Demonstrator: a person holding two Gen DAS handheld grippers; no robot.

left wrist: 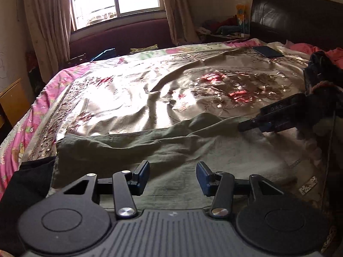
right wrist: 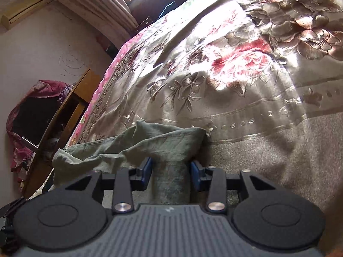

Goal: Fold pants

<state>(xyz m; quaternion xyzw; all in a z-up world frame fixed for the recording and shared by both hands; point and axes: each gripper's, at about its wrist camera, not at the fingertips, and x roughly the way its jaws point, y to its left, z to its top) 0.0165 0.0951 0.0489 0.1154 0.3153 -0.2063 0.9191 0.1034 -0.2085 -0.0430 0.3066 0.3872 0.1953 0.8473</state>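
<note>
Olive-green, crinkled thin-cloth pants (left wrist: 171, 147) are lying flattened on a beige satin bedspread with embroidered red and bronze flowers (left wrist: 225, 85), directly ahead of and beneath the left gripper (left wrist: 173, 176). Far edge of the cloth is bunching into a raised, rumpled ridge running across beyond the fingertips; the surface nearer the fingers is lying smoother with shallow creases. Left gripper's blue-padded fingers (left wrist: 143, 175) are standing spread apart, nothing between them but the pants surface below; whether the tips are touching the cloth cannot be told.

Right gripper (right wrist: 170, 172) is sitting with a narrow bundled fold of the same pants (right wrist: 150, 143) running up between its blue pads (right wrist: 147, 171). Fingers are parted partway; the fold is filling most of the gap, and a thin dark slit is showing on each side, so the pads are not pressing it. Beyond the fingertips the cloth is fanning out into a loose crumpled heap toward the left.

Writing: raised letters on the right gripper's black body, seen from the left wrist view, are too blurred to read reliably.
</note>
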